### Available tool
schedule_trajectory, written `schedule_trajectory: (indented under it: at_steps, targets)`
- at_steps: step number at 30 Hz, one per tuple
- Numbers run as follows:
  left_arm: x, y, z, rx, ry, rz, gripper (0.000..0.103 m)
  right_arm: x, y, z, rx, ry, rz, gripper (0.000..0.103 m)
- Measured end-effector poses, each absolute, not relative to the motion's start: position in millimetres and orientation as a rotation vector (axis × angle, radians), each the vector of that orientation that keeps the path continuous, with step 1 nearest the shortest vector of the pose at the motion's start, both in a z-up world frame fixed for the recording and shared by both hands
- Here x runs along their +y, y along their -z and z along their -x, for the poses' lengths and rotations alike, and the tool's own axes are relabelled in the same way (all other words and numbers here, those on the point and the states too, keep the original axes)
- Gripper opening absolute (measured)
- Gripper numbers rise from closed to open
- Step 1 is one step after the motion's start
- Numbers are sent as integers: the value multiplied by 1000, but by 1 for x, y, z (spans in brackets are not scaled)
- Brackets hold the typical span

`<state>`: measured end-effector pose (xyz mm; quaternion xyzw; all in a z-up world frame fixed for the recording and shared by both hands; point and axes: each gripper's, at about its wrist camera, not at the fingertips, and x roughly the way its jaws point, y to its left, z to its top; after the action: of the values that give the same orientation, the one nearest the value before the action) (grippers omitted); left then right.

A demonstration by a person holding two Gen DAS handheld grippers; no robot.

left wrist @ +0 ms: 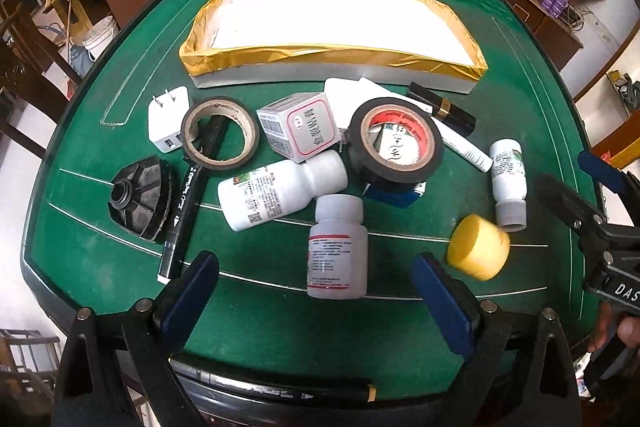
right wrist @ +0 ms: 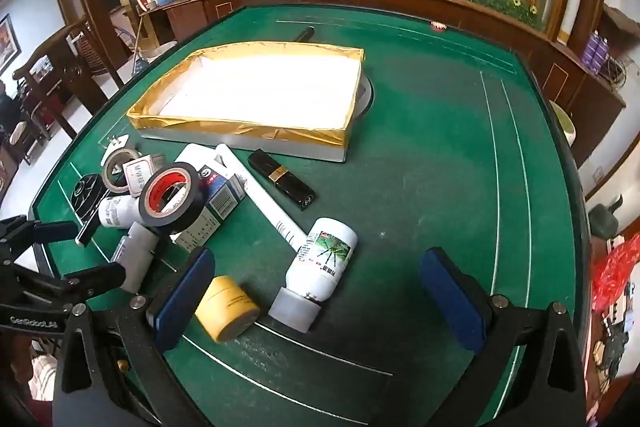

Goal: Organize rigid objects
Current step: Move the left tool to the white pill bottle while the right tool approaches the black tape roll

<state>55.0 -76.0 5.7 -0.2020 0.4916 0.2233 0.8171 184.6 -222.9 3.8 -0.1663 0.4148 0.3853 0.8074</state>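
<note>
While I hold both tools angled down over the green felt desk (left wrist: 120, 259), my left gripper (left wrist: 316, 291) stands released, its blue padded fingers wide apart around, not touching, a white plastic pill bottle (left wrist: 338, 247) lying on its side. My right gripper (right wrist: 320, 291) is likewise released and grasps nothing; between its pads lie a squat yellow jar (right wrist: 228, 309), matte and cylindrical, and a white bottle with a grey cap (right wrist: 316, 271), label printed in green.

Further back sits a shallow rectangular box (left wrist: 332, 61) with gold satin lining its rim and a silver outer wall. Its floor is washed out to plain white, so I cannot tell whether anything lies inside.

The loose items lie clustered in front of the box:
- a glossy black tape roll (left wrist: 394, 143) with red core, leaning on cartons largely hidden beneath it;
- a thinner brown-cored tape roll (left wrist: 220, 133) resting across a black marker (left wrist: 186, 203);
- a white wall charger (left wrist: 168, 119), prongs up;
- a small silver carton (left wrist: 300, 125);
- a second white bottle (left wrist: 280, 189), lying down;
- a ribbed black plastic disc (left wrist: 138, 203);
- a black lipstick tube (right wrist: 282, 179) with gold band;
- a long white tube (right wrist: 264, 203), its print too small to read.
</note>
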Motion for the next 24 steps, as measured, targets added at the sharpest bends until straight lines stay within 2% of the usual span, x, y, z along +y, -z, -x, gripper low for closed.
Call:
schedule_trajectory:
  at_steps: [24]
  targets:
    - [-75,6,-57,1066,-510,478,99,-212,-9,-186,884,-881,398,103]
